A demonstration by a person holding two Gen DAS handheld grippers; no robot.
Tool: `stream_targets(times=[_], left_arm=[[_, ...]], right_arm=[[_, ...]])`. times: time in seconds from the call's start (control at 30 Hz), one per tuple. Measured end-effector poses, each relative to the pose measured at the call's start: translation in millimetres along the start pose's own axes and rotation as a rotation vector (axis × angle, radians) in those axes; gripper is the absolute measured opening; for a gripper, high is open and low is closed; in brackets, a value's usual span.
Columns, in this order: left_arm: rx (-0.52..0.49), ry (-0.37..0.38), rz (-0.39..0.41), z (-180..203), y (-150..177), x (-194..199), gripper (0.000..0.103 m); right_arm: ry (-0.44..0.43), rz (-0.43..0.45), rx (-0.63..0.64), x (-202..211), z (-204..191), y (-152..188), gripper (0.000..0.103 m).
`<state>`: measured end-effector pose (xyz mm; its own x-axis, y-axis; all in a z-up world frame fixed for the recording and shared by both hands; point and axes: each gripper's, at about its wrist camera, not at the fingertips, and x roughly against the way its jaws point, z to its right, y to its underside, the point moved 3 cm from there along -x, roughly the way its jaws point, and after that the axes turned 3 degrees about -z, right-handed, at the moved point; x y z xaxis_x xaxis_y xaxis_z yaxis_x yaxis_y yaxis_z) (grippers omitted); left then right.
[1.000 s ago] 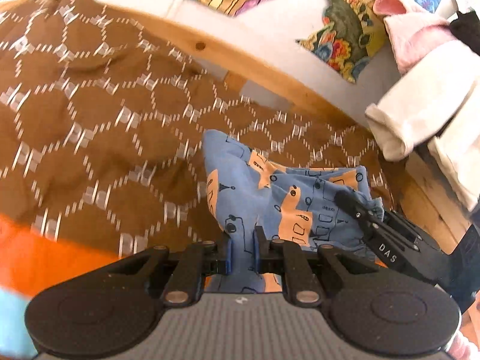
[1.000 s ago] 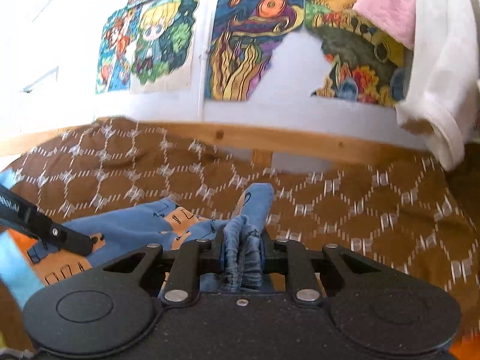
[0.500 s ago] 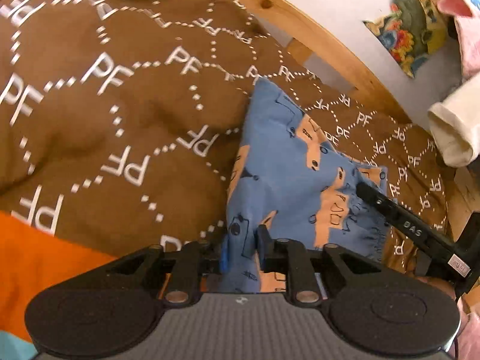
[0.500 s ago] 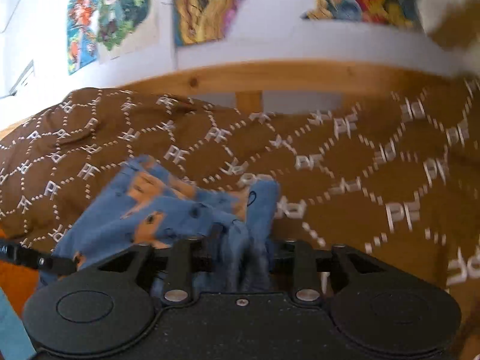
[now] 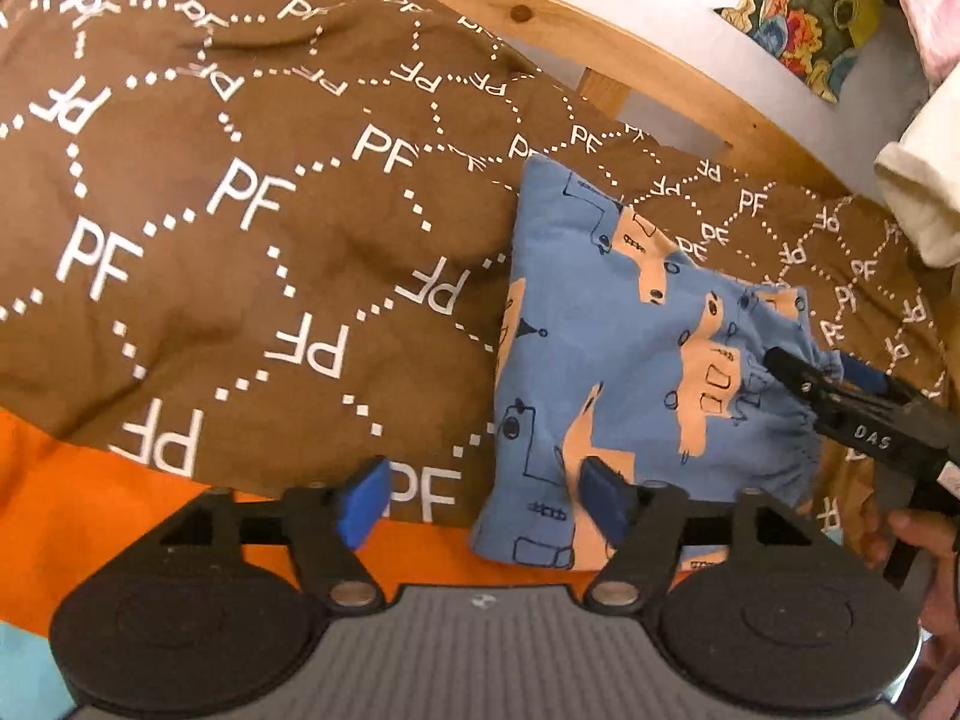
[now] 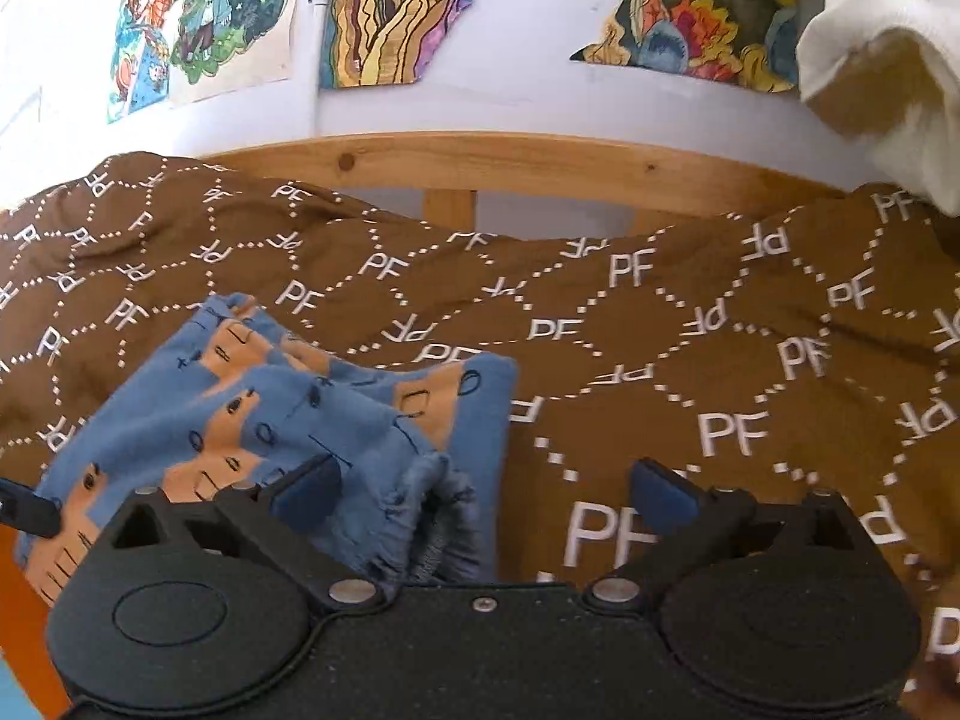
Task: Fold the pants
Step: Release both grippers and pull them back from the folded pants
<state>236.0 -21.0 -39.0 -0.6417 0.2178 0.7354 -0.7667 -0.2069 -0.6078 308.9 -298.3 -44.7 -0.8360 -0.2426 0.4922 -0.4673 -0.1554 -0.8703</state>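
Observation:
The blue pants [image 5: 630, 354] with orange prints lie folded in a small packet on the brown blanket [image 5: 240, 276]. My left gripper [image 5: 483, 501] hovers at the packet's near corner; its jaws are opening and only its right pad [image 5: 606, 501] overlaps the cloth. In the right wrist view the pants [image 6: 270, 420] lie at lower left. My right gripper [image 6: 485, 492] is opening wide, the gathered waistband [image 6: 432, 516] loose between its pads. The right gripper [image 5: 831, 369] also shows at the packet's right edge in the left wrist view.
The brown PF-patterned blanket [image 6: 720, 360] covers the bed over an orange sheet [image 5: 90, 510]. A wooden rail [image 6: 510, 162] runs along the back under a wall with coloured posters [image 6: 390, 12]. A white garment [image 6: 888, 78] hangs at the right. A hand [image 5: 912, 540] holds the right gripper.
Both grippers were shut on the pants and have opened, letting the cloth go. Both came lower toward the blanket, and the pants now rest on it.

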Motion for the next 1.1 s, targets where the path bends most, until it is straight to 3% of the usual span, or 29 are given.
stream_targets(times=[0.03,0.2,0.4,0.73,1.1], left_arm=[[-0.005,-0.015,0.003,1.5,-0.3,2.2,0.092],[-0.028,-0.07,0.035,9.5,-2.6,17.0,0.102],[-0.039,-0.135,0.063,22.7,4.2,31.0,0.103],[-0.059,-0.175,0.113,37.4,22.8,51.9,0.103],[-0.051,-0.192,0.188,45.4,36.5,72.8,0.103]], right_arm=[[0.002,0.002,-0.004,1.7,1.2,0.7,0.102],[0.074,0.028,-0.019,18.1,2.1,2.3,0.102],[0.098,0.039,-0.101,51.0,2.0,9.1,0.102],[0.083,0.062,-0.162,96.4,-17.6,10.7,0.102],[0.11,0.127,-0.14,135.6,-40.1,16.0,0.102]])
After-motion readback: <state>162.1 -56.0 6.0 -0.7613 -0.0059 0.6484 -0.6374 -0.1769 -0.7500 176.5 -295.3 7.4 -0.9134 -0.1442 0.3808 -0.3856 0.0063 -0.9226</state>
